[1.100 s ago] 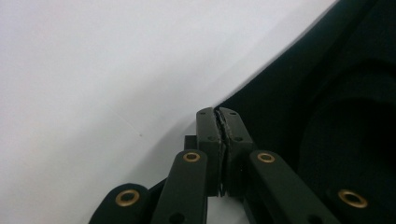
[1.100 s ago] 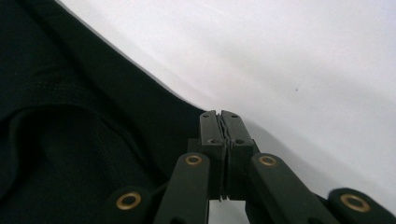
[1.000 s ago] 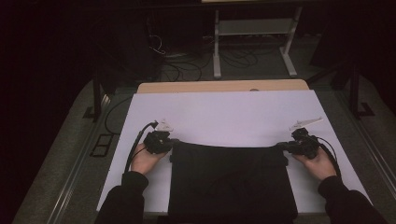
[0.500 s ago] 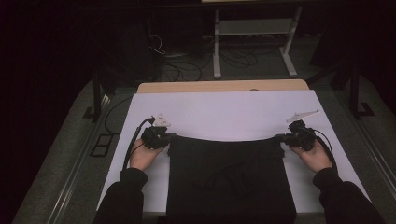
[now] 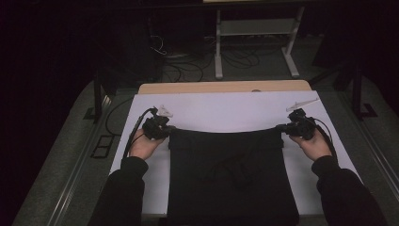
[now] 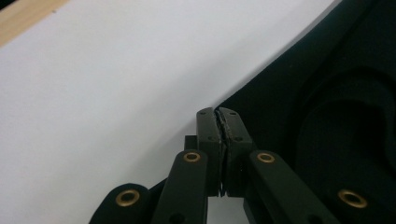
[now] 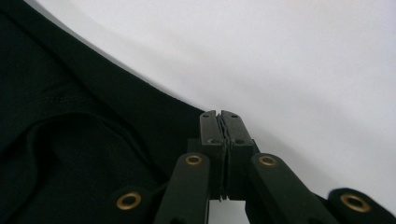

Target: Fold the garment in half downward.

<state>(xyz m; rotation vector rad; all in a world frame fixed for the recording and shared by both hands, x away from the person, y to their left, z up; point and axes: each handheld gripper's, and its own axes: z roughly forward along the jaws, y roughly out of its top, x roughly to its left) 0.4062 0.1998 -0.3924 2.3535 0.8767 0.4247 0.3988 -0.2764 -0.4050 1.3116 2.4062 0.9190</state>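
The black garment (image 5: 230,174) lies flat in the lower middle of the high view, spread over the white sheet (image 5: 226,110) that covers my counter, its near edge running off the bottom of the frame. A thin dark cord (image 5: 235,165) loops across its middle. Its far edge is pulled into a shallow line between my two hands, sagging slightly toward the centre.

My left tool (image 5: 162,129) sits at the garment's upper left corner, and in the left gripper view (image 6: 218,122) its jaws are pressed together with a sliver of black cloth (image 6: 327,116) pinched between the tips. My right tool (image 5: 287,127) sits at the upper right corner; in the right gripper view (image 7: 219,123) its jaws are likewise closed tight on the edge of the fabric (image 7: 70,116), which fills the left half of that frame while the white sheet (image 7: 303,60) fills the right.

My left hand (image 5: 143,146) and right hand (image 5: 315,143) rest on the sheet at either side of the garment, dark sleeves entering from the bottom corners. A cable (image 5: 134,136) trails from the left tool toward the frame's left.

Beyond the sheet, a strip of bare wood (image 5: 221,87) shows at the counter's far edge. Farther up, a white metal stand (image 5: 256,33) and loose wires (image 5: 188,66) lie on the dim floor.
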